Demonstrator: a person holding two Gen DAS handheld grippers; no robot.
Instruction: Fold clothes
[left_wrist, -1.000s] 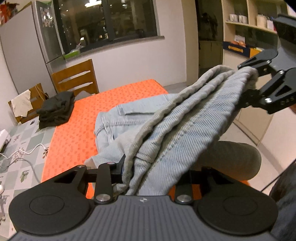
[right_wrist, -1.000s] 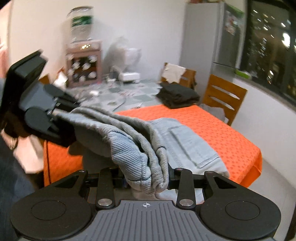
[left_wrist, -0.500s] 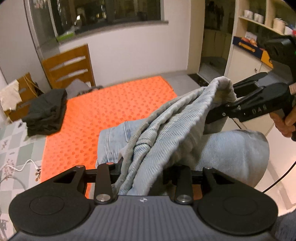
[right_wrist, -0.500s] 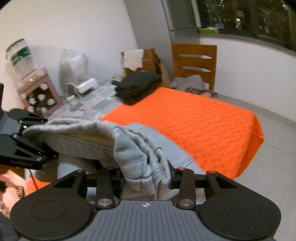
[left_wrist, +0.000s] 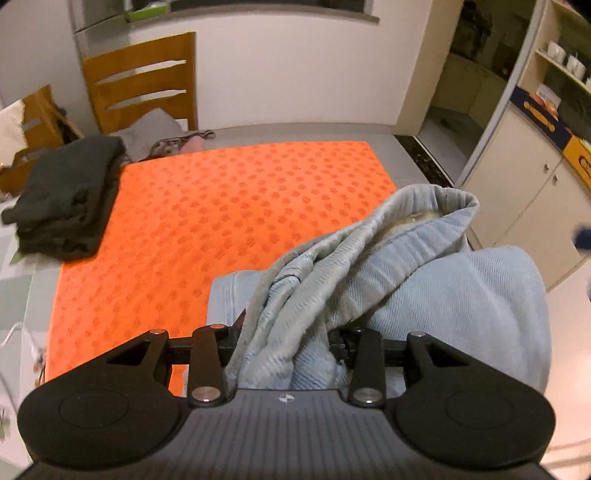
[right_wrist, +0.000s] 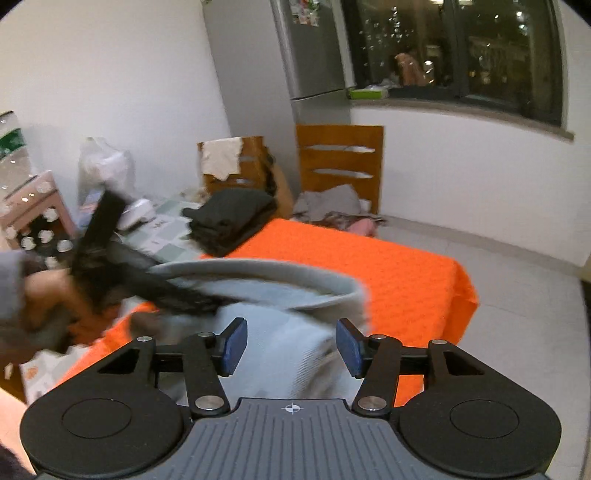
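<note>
Left hand-held gripper (left_wrist: 286, 341) pinches the bunched jeans (left_wrist: 424, 280), lying lengthwise between both tools; right hand-held gripper (right_wrist: 291, 345), just opening, spread.

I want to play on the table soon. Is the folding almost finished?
Not quite. A dark pile already sits folded. The jeans are doubled over on the orange cloth; the left claw grips them and the right claw has just been opening, pads clear. Clothes wait by the chair.

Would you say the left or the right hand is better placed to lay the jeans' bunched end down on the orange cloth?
Probably left: the left gripper has the jeans bunched between its jaws, while the right gripper has just opened and grips nothing.
</note>
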